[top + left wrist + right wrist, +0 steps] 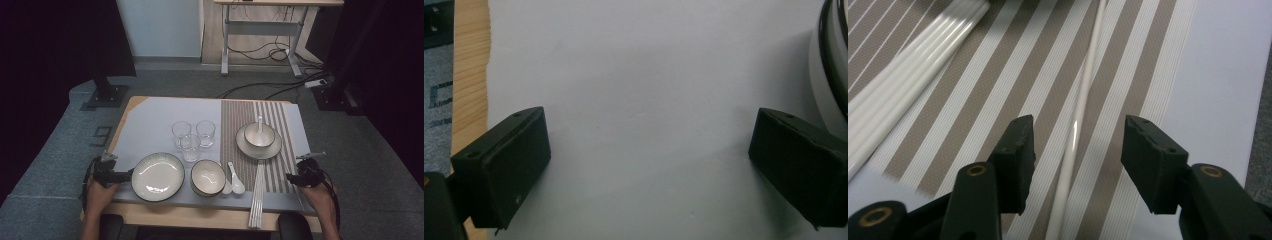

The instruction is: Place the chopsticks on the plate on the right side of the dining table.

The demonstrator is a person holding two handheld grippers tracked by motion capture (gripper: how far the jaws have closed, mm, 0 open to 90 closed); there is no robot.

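Observation:
In the right gripper view a single white chopstick (1089, 70) lies on the striped placemat (1013, 65). My right gripper (1078, 125) is open, one jaw on each side of the stick and neither pad touching it. A bundle of white chopsticks (913, 75) lies to its left, seen in the high view as the bundle (258, 192) at the table's front edge. The right gripper (295, 177) sits at the mat's right edge. My left gripper (649, 120) is open over the bare grey table cover, beside the large plate (157, 176).
Three glasses (192, 135) stand mid-table. A bowl (207, 177) and two white spoons (235, 181) lie at the front. A bowl with a spoon sits on a plate (258, 145) on the striped mat (235, 120). The large plate's rim (831, 60) is close to the left gripper's right jaw.

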